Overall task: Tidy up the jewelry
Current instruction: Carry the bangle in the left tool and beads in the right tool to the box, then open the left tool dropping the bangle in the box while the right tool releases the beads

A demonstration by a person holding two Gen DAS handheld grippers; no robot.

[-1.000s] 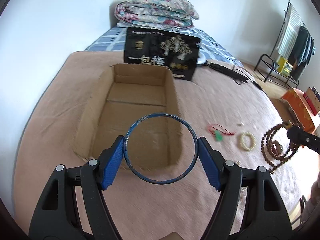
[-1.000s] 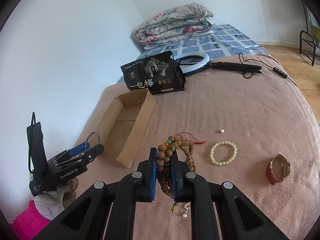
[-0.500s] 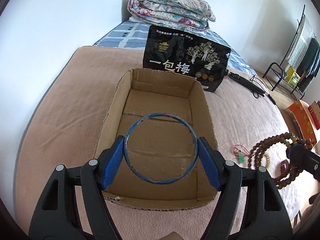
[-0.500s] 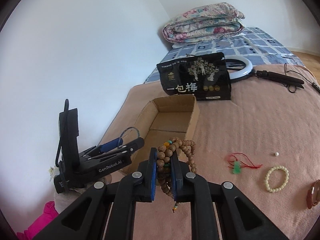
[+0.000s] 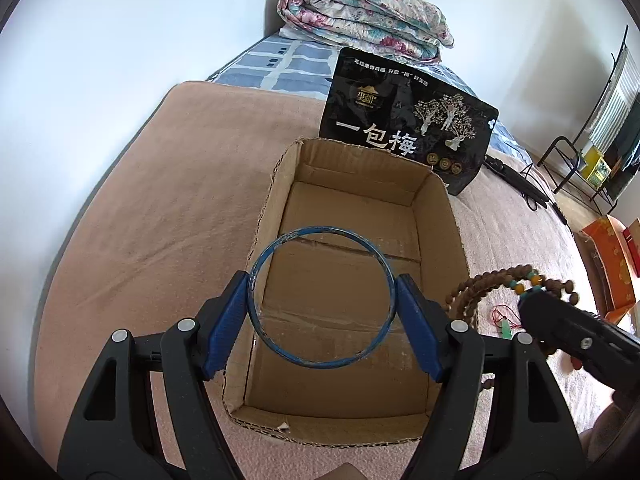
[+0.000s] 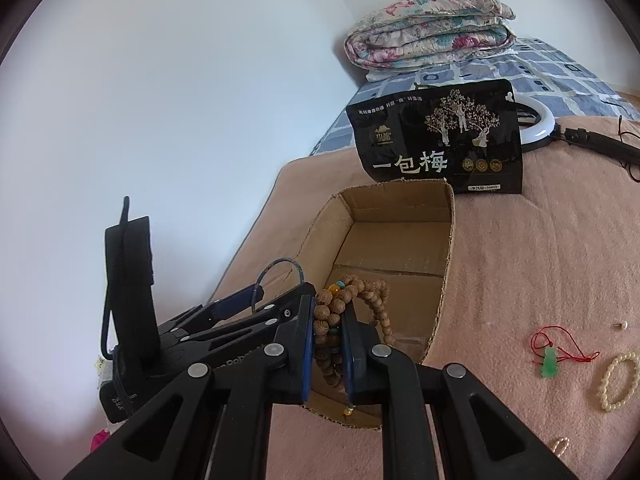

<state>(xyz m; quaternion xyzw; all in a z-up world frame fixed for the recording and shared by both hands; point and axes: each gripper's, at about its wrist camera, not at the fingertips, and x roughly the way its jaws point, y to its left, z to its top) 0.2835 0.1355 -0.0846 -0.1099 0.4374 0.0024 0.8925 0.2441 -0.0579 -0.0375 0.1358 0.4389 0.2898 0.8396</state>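
My left gripper (image 5: 322, 300) is shut on a thin blue bangle (image 5: 264, 252) and holds it flat above the near half of an open cardboard box (image 5: 458, 236). My right gripper (image 6: 327, 338) is shut on a string of brown wooden beads (image 6: 362, 292) that hangs over the box's (image 6: 448, 264) near right part. The beads (image 5: 492, 280) and right gripper (image 5: 560, 320) show at the box's right wall in the left wrist view. The left gripper (image 6: 256, 296) with the bangle (image 6: 280, 262) shows left of the beads in the right wrist view.
On the pink blanket right of the box lie a green pendant on red cord (image 6: 550, 362), a white pearl bracelet (image 6: 618, 380) and a loose pearl (image 6: 623, 324). A black snack bag (image 5: 408, 128) stands behind the box. A folded quilt (image 5: 360, 16) and ring light (image 6: 538, 126) lie beyond.
Both grippers have moved left and forward over the box. The bangle now hangs above the box floor, and the beads have come from the blanket to the box's right side.
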